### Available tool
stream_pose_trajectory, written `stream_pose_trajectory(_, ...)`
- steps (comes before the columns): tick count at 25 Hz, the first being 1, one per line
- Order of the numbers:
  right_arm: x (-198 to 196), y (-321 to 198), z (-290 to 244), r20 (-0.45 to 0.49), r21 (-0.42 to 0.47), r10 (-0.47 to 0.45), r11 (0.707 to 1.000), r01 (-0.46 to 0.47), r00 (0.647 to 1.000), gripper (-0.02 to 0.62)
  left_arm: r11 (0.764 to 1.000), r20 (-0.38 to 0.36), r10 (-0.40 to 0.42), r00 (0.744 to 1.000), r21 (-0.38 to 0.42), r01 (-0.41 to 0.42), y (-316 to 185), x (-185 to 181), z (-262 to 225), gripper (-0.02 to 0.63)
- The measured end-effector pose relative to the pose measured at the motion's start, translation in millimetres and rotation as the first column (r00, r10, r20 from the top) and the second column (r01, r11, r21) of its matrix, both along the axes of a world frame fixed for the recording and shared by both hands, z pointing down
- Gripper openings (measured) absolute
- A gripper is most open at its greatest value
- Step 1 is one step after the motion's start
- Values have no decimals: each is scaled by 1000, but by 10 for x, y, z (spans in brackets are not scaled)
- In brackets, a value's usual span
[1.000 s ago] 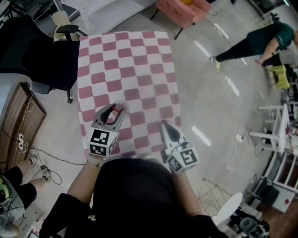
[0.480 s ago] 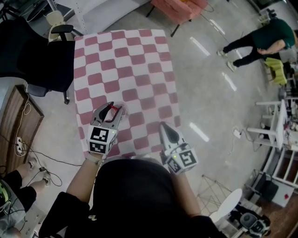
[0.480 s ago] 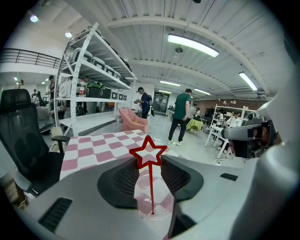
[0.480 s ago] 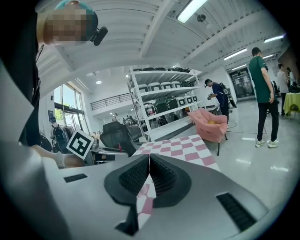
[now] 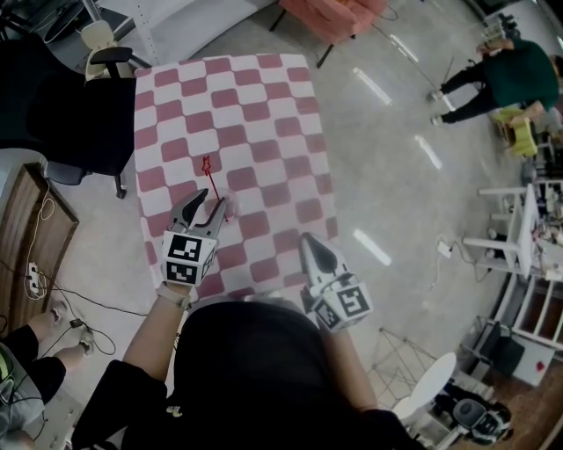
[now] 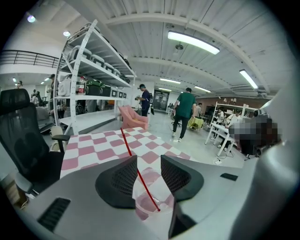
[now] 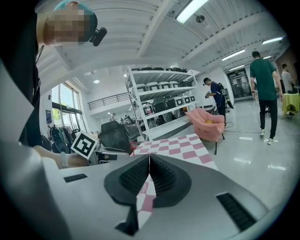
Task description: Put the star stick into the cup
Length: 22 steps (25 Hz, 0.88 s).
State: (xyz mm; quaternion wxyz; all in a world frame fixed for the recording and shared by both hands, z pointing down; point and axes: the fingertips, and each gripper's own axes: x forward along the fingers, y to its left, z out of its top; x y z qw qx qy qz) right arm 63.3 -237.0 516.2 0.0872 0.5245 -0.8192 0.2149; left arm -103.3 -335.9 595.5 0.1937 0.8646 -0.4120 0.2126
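Note:
The red star stick (image 5: 209, 180) stands tilted in the clear plastic cup (image 5: 228, 207) on the pink-and-white checked table (image 5: 255, 114), its star end pointing to the far side. My left gripper (image 5: 204, 207) is at the cup, open. In the left gripper view the stick (image 6: 129, 150) runs through the gap of the left gripper (image 6: 149, 159) without touching either jaw. Its lower end rests inside the cup (image 6: 152, 199). My right gripper (image 5: 310, 243) hovers at the table's near right edge, shut and empty; the right gripper view shows it (image 7: 149, 157) closed too.
A black office chair (image 5: 62, 114) stands left of the table and a wooden desk (image 5: 35, 220) nearer left. A pink armchair (image 5: 330, 18) is beyond the far edge. A person (image 5: 501, 79) stands on the floor at right. White shelving (image 6: 93, 84) lies ahead.
The stick was down at the left gripper's jaws before; now it stands free in the cup and sticks out beyond the jaws. The left gripper has shifted slightly left. The right gripper stays still.

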Motion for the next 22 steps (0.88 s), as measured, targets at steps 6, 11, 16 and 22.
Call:
stream_pose_trajectory(6, -4, 44, -30, 5, 15, -6, 1000, 6, 1000, 18, 1000, -4, -5, 1000, 11, 5, 65, 11, -43, 183)
stream_pose_trajectory(11, -4, 89, -129, 17, 48, -27, 998, 26, 1000, 18, 999, -24, -9, 1000, 42, 10, 192, 57, -227, 181)
stream_pose_trajectory(16, -24, 204, -290, 29, 91, -67, 994, 64, 997, 18, 994, -48, -14, 999, 107, 19, 457, 109, -548, 111)
stream_pose_trajectory(22, -63, 427, -445, 46, 133, -137, 983, 130, 989, 18, 987, -93, -30, 995, 153, 44, 936, 155, -906, 57)
